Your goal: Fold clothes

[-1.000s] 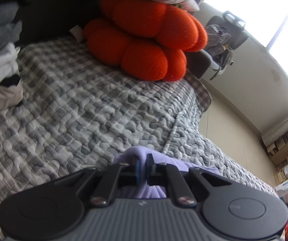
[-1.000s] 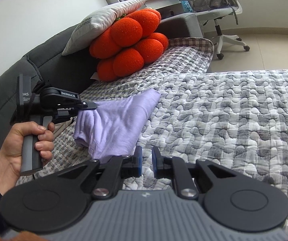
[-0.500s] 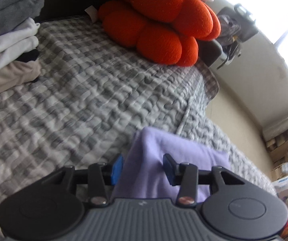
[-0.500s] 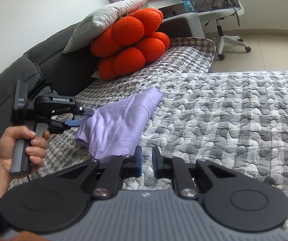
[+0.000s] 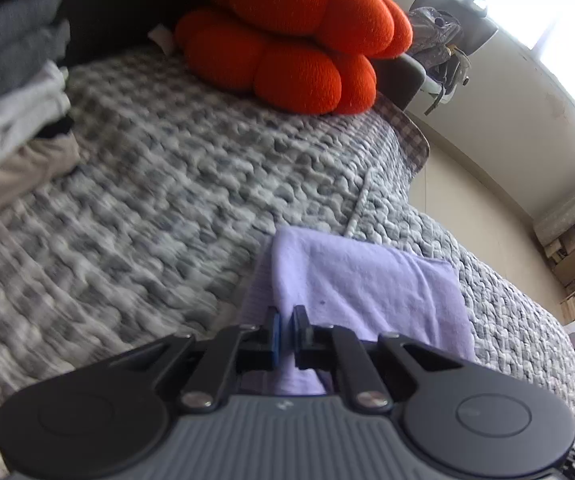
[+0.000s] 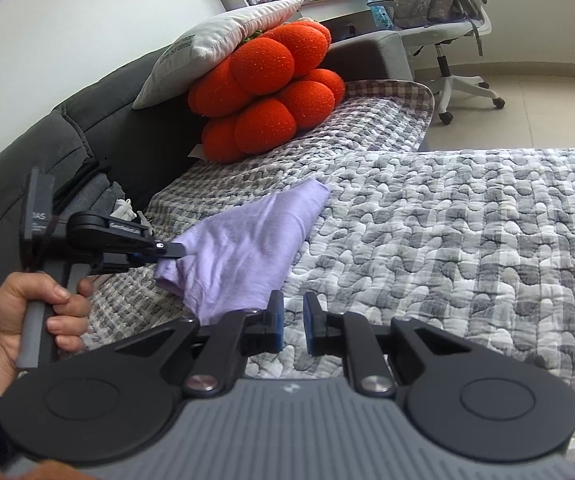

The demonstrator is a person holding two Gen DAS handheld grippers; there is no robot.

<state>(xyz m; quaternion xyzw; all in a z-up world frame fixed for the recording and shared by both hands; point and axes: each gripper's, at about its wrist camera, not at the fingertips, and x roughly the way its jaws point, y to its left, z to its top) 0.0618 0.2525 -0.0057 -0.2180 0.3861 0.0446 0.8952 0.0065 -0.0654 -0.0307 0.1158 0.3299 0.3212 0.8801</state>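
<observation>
Hiding garment [image 5: 359, 280] edge: left tool [image 5: 286, 334]

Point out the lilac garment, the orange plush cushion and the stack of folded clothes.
lilac garment [image 6: 247, 248], right wrist view, middle of the cloth.
orange plush cushion [image 6: 263, 96], right wrist view, a central lobe.
stack of folded clothes [image 5: 11, 92], left wrist view, a white layer.

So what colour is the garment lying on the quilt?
Pale lilac, plain, no print. The garment shows best in the right wrist view.
</observation>
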